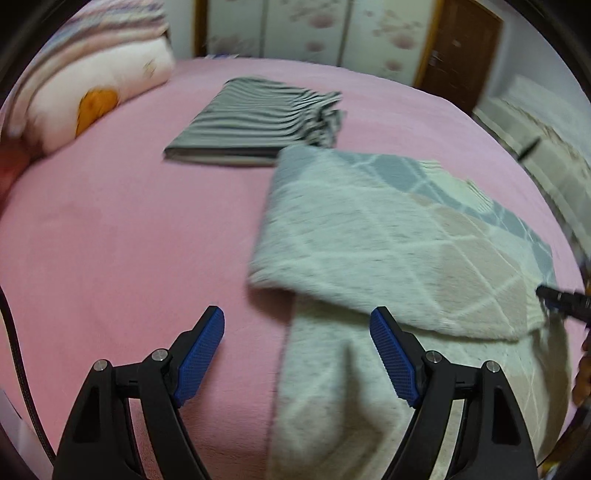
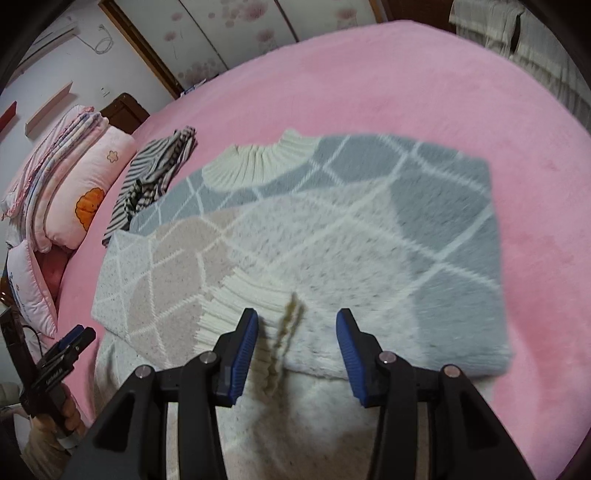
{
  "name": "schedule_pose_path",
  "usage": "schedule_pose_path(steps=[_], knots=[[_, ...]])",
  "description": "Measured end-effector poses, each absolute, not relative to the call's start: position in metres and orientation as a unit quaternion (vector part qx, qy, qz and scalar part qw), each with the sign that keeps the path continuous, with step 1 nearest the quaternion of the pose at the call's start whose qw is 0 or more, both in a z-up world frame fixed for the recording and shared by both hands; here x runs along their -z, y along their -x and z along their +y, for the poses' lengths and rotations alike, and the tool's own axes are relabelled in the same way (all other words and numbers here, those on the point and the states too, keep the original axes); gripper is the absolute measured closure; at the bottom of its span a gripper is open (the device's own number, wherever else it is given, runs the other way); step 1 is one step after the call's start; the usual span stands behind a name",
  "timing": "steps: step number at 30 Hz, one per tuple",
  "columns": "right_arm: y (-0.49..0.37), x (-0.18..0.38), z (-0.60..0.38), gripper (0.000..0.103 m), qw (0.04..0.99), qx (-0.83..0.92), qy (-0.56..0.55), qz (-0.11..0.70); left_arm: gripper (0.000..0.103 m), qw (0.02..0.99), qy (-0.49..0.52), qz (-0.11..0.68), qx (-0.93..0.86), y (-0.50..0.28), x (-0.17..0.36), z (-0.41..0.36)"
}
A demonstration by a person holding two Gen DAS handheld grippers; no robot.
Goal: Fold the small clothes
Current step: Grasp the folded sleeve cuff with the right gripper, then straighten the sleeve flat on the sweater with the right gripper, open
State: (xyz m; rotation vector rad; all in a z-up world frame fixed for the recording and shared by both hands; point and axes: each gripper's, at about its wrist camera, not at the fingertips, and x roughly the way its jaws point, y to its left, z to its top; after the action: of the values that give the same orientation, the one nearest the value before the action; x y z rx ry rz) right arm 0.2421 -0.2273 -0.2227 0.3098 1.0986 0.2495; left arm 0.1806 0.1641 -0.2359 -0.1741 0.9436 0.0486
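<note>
Two garments on pink bedspread (image 2: 406, 74).
Diamond-pattern sweater (image 2: 332, 229) beneath both empty, spread claws, left gripper (image 1: 297, 354) and right gripper (image 2: 297, 350); folded striped garment (image 1: 255, 122) beyond; two pillows (image 2: 92, 184).

A pink bed (image 2: 406, 74) fills the room, with stacked pillows (image 2: 74, 177) at its head. Beyond it stand floral-patterned wardrobe doors (image 1: 314, 29) in wooden frames, beside a brown door (image 1: 458, 51).

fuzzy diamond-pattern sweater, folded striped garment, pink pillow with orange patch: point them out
fuzzy diamond-pattern sweater (image 2: 332, 236): right wrist view, chest.
folded striped garment (image 1: 251, 122): left wrist view, top face.
pink pillow with orange patch (image 2: 99, 173): right wrist view, front face.
</note>
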Motion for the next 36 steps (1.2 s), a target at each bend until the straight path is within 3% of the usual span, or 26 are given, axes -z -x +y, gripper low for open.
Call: schedule_pose_path(steps=[3,4,6,7,17,22,27,36], knots=[[-0.244,0.225,-0.213,0.057,0.838,-0.130,-0.132,0.513,0.023,0.882,0.101,0.460,-0.024,-0.182,0.246,0.173],[-0.244,0.223,-0.204,0.061,0.840,-0.140,-0.121,0.509,0.023,0.880,0.104,0.463,-0.023,-0.183,0.249,0.173],[-0.243,0.219,-0.194,0.078,0.845,-0.145,-0.098,0.505,0.023,0.878,0.110,0.466,-0.021,-0.184,0.254,0.174],[-0.242,0.215,-0.189,0.092,0.845,-0.155,-0.089,0.503,0.023,0.877,0.111,0.467,-0.020,-0.186,0.256,0.172],[-0.249,0.088,-0.167,0.094,0.914,-0.157,-0.024,0.373,0.023,0.877,0.107,0.468,-0.023,-0.207,0.264,0.159],[-0.274,0.055,-0.179,0.094,0.931,-0.131,-0.012,0.341,0.023,0.872,0.116,0.472,-0.055,-0.222,0.264,0.159],[-0.299,0.083,-0.206,0.094,0.919,-0.099,-0.022,0.382,0.023,0.866,0.124,0.479,-0.077,-0.229,0.266,0.162],[-0.325,0.201,-0.256,0.092,0.866,-0.035,-0.078,0.493,0.028,0.857,0.164,0.475,-0.110,-0.223,0.265,0.178]])
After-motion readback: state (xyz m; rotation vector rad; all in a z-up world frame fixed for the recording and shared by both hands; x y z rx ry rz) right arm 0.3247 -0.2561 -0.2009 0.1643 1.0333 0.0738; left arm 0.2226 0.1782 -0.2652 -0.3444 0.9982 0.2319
